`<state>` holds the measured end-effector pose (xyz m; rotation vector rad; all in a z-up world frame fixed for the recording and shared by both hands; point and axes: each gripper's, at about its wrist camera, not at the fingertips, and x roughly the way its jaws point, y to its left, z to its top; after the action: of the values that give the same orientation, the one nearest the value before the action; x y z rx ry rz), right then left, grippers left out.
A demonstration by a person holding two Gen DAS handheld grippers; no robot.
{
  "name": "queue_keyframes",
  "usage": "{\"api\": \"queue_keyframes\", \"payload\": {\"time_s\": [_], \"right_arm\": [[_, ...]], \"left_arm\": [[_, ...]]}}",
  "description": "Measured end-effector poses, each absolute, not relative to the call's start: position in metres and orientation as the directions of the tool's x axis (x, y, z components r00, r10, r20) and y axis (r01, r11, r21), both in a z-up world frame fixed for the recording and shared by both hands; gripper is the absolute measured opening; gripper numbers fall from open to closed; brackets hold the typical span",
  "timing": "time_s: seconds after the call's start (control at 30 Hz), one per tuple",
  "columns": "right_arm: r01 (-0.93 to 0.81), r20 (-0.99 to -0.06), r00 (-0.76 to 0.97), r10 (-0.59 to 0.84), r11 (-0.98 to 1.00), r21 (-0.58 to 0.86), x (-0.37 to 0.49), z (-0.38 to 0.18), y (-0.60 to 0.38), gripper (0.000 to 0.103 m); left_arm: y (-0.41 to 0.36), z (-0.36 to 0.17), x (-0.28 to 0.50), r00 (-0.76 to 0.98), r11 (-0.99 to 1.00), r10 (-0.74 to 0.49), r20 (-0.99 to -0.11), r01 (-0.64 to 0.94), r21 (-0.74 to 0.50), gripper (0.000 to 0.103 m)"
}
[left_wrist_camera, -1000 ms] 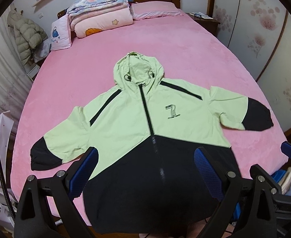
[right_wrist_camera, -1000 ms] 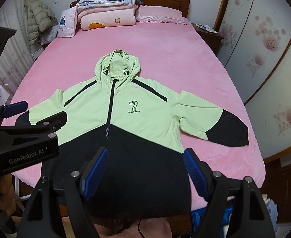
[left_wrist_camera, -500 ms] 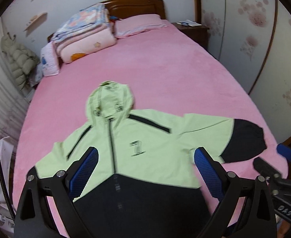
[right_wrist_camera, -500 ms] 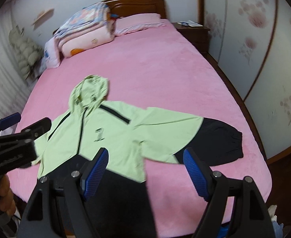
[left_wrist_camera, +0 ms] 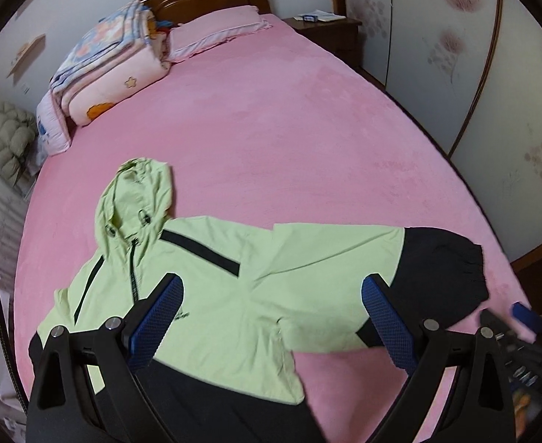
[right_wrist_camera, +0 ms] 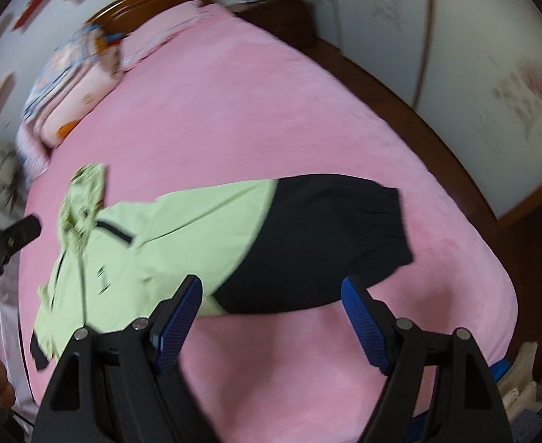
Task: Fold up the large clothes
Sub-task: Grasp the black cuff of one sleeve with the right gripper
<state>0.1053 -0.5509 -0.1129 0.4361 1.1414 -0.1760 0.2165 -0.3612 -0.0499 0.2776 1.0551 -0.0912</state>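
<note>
A light green and black hooded jacket (left_wrist_camera: 215, 295) lies flat, front up, on the pink bed (left_wrist_camera: 289, 129). Its right sleeve with a black cuff (left_wrist_camera: 444, 265) stretches toward the bed's right edge. My left gripper (left_wrist_camera: 271, 317) is open and empty above the jacket's chest and sleeve. My right gripper (right_wrist_camera: 271, 313) is open and empty, just in front of the black cuff end of the sleeve (right_wrist_camera: 326, 243); this view is blurred. The jacket's body (right_wrist_camera: 97, 277) shows at its left. The right gripper also shows at the lower right of the left wrist view (left_wrist_camera: 522, 317).
Folded quilts (left_wrist_camera: 112, 66) and a pink pillow (left_wrist_camera: 215, 33) lie at the headboard. A wooden nightstand (left_wrist_camera: 326, 26) stands at the back right. A wardrobe with flower pattern (left_wrist_camera: 492, 74) lines the right side. A puffy coat (left_wrist_camera: 1, 136) hangs at the left.
Both grippers have swung to the right along the jacket, from over its black hem toward its right sleeve. Both stay open and empty. The jacket has not moved.
</note>
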Motion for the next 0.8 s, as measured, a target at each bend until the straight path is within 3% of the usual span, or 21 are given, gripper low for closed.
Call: {"api": "queue_keyframes", "payload": {"time_s": [0.2, 0.33, 0.7, 0.73, 0.77, 0.8], "right_arm": [[0.498, -0.937, 0.35, 0.001, 0.847, 0.187, 0.104, -0.174, -0.621, 0.077], [0.562, -0.953, 0.301, 0.033, 0.802, 0.205, 0.1, -0.213, -0.651, 0.071], [0.665, -0.959, 0.261, 0.114, 0.699, 0.264, 0.104, -0.278, -0.665, 0.07], [0.669, -0.953, 0.278, 0.119, 0.688, 0.281, 0.105, -0.279, -0.666, 0.062], [0.67, -0.947, 0.293, 0.13, 0.679, 0.3, 0.107, -0.28, -0.667, 0.047], [0.669, -0.943, 0.301, 0.143, 0.673, 0.316, 0.109, -0.28, -0.668, 0.042]], "left_arm": [[-0.383, -0.12, 0.249, 0.423, 0.946, 0.135, -0.896, 0.214, 0.243, 0.097], [-0.384, -0.155, 0.262, 0.337, 0.951, 0.141, -0.931, 0.214, 0.221, 0.097], [-0.387, -0.201, 0.272, 0.257, 0.944, 0.151, -0.955, 0.25, 0.216, 0.097], [-0.388, -0.203, 0.274, 0.252, 0.945, 0.148, -0.956, 0.25, 0.212, 0.097], [-0.388, -0.205, 0.275, 0.247, 0.946, 0.146, -0.958, 0.25, 0.208, 0.097], [-0.389, -0.206, 0.276, 0.242, 0.947, 0.142, -0.96, 0.249, 0.203, 0.097]]}}
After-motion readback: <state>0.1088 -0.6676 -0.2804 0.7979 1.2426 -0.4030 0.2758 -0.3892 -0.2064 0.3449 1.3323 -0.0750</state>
